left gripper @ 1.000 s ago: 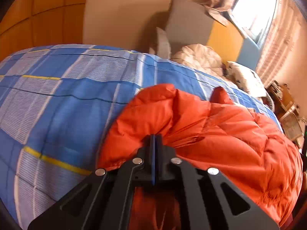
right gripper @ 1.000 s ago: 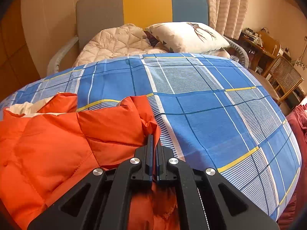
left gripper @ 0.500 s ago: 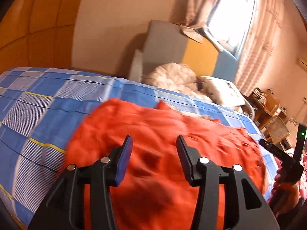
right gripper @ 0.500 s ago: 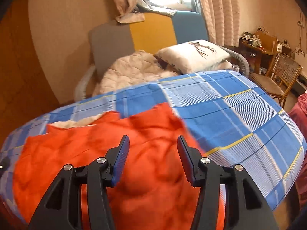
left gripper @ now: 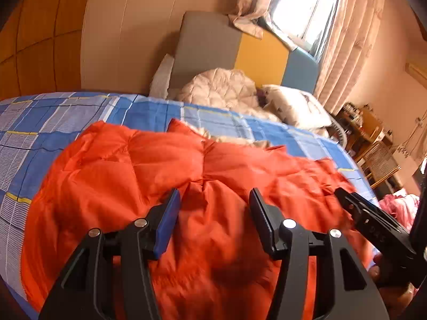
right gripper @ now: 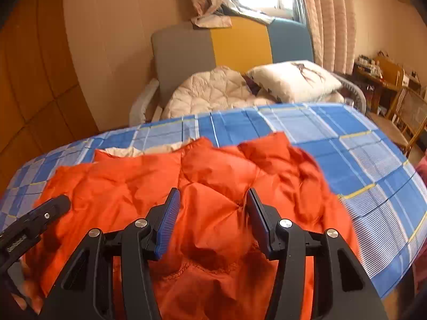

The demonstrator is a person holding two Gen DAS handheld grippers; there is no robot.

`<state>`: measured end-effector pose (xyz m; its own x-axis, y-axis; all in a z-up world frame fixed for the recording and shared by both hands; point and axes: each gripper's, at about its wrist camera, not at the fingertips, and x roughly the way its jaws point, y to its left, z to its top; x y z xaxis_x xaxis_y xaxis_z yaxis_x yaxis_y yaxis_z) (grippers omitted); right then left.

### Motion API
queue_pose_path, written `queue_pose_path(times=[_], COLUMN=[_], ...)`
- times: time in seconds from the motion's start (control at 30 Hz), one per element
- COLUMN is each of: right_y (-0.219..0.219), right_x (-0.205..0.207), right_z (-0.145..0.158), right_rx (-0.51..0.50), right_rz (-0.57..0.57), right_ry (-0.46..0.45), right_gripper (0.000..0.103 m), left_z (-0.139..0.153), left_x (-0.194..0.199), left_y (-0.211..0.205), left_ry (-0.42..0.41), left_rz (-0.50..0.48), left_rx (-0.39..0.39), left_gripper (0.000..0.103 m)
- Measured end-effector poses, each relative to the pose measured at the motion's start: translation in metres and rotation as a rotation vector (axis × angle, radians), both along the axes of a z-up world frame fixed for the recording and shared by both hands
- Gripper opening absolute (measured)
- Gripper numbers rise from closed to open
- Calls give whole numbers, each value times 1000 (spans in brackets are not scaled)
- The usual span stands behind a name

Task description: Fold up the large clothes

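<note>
The left gripper has just been opening, nothing between its jaws. Ahead of and beneath both tools, the puffy orange quilted down jacket lies on the blue checked bedsheet. The right gripper gapes empty too. Probably light, soft and slippery; pinch a stitched hem or corner.

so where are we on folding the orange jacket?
Done: the orange jacket lies on the blue checked bedspread with its near part turned over, as if folded once. In hand: nothing; the left gripper and right gripper have just been opening, fingers apart, no cloth between them. Left: it looks wide and puffy, so probably more folds and some smoothing.
</note>
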<state>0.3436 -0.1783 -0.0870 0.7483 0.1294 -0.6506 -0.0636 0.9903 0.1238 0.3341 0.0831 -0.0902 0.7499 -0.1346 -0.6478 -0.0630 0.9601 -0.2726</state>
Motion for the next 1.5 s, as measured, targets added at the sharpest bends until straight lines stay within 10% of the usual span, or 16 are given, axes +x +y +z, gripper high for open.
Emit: queue_pose_path(times=[0.7, 1.1, 1.5], right_y=[9, 12, 5], right_x=[32, 7, 6], right_z=[-66, -29, -54], right_rx=[-81, -53, -83], right_rz=[30, 9, 29], right_ry=[67, 30, 48], right_gripper=[52, 60, 60], left_z=[-56, -4, -48], left_x=[18, 25, 58], left_y=[0, -17, -35], left_ry=[12, -5, 43], left_rz=[14, -11, -37], left_rx=[10, 0, 33], left_gripper=[54, 60, 61])
